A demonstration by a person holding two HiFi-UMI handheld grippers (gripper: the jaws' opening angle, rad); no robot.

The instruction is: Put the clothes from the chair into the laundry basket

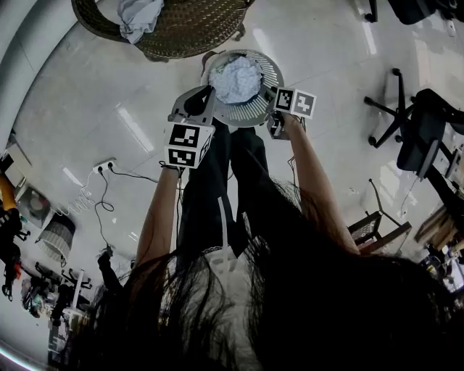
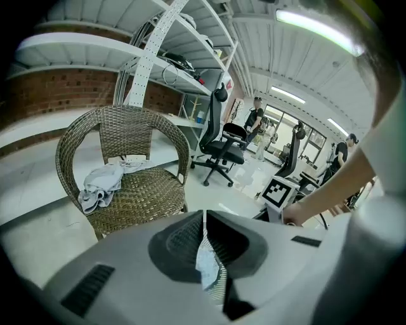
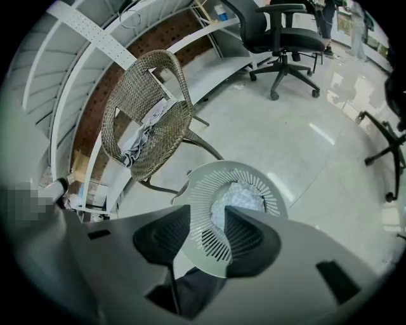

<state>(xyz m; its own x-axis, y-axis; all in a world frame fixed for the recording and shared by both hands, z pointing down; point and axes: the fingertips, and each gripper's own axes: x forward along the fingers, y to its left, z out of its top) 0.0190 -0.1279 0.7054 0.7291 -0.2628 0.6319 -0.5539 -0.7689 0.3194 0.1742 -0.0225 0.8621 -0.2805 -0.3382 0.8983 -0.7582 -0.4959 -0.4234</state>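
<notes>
The white slotted laundry basket (image 1: 270, 72) stands on the floor by my feet, with a light blue garment (image 1: 235, 78) bundled inside. My left gripper (image 1: 205, 94) is at its left rim; in the left gripper view the jaws (image 2: 204, 219) are closed on the thin rim edge, with the cloth showing just below. My right gripper (image 1: 274, 116) is at the right rim. Its jaws (image 3: 206, 219) stand open, with the basket's rim (image 3: 209, 190) passing between them. Beyond, a wicker chair (image 1: 196, 29) holds a crumpled grey garment (image 1: 140, 16), also seen on its seat (image 2: 101, 184) (image 3: 143, 136).
Black office chairs (image 1: 406, 123) (image 3: 279, 38) stand to the right on the glossy floor. A power strip with cables (image 1: 105, 167) lies at the left. White shelving (image 2: 165, 57) runs behind the wicker chair. People (image 2: 257, 117) stand far off.
</notes>
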